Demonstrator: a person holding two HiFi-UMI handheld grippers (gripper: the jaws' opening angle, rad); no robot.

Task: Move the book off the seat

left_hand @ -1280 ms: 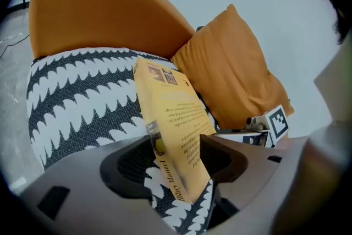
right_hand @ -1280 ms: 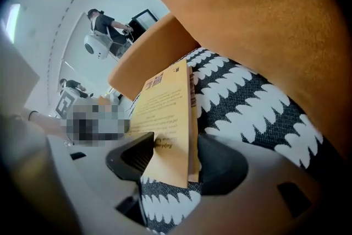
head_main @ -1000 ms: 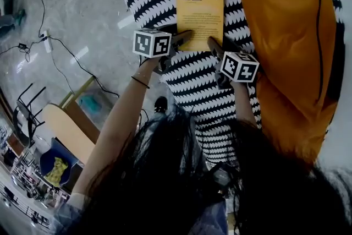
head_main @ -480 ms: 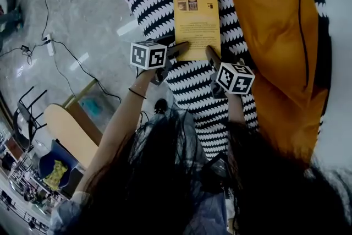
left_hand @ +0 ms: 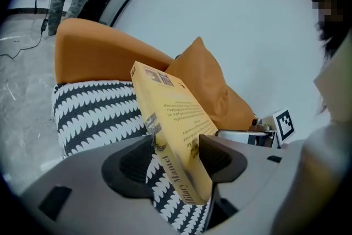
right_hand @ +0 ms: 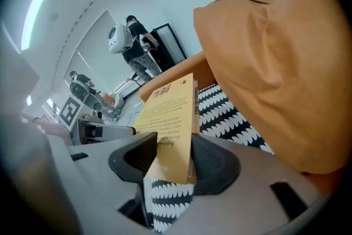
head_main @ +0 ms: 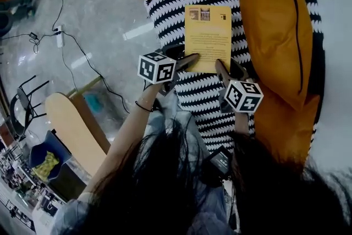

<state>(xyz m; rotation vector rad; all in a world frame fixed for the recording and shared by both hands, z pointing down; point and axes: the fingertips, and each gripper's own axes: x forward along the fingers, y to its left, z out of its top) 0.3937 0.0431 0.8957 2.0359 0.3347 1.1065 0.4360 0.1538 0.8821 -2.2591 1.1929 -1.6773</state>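
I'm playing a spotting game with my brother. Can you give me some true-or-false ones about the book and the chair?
1. The book is yellow. True.
2. The book lies on the floor. False: it is over the black-and-white striped seat.
3. The left gripper and the right gripper each have the book between their jaws. True.
4. The cushion beside the book is blue. False: the cushion is orange.
5. A power strip lies on the floor. True.
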